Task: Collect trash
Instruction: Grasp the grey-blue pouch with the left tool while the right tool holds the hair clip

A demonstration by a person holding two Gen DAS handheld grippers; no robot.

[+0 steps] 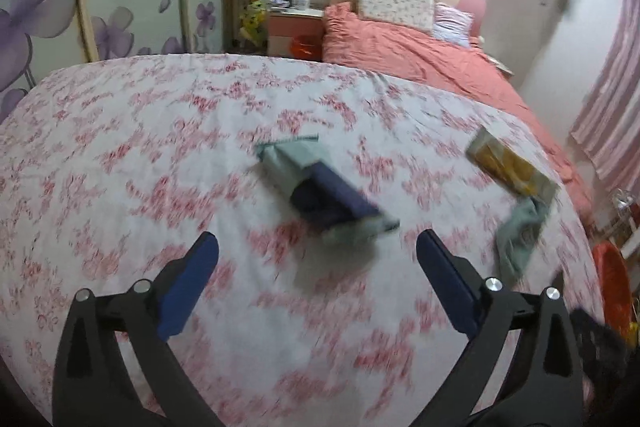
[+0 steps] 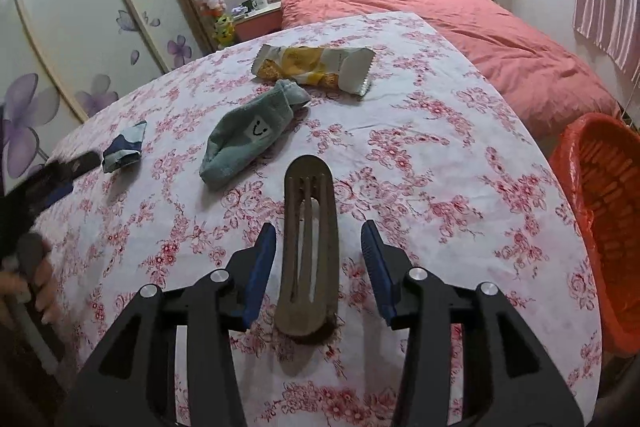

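On the flowered tablecloth (image 2: 440, 131), stood at the picking-up stage, left gripper (image 1: 318, 247) wide open short of the blue wrapper (image 1: 320, 187), right gripper (image 2: 319, 241) open astride a brown hair clip (image 2: 308, 247), orange basket (image 2: 600, 195) alongside; next, probably closing on the wrapper.

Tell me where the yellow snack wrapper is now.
In the right wrist view, the yellow snack wrapper lies on the floral tablecloth at the far side, just behind the green sock.
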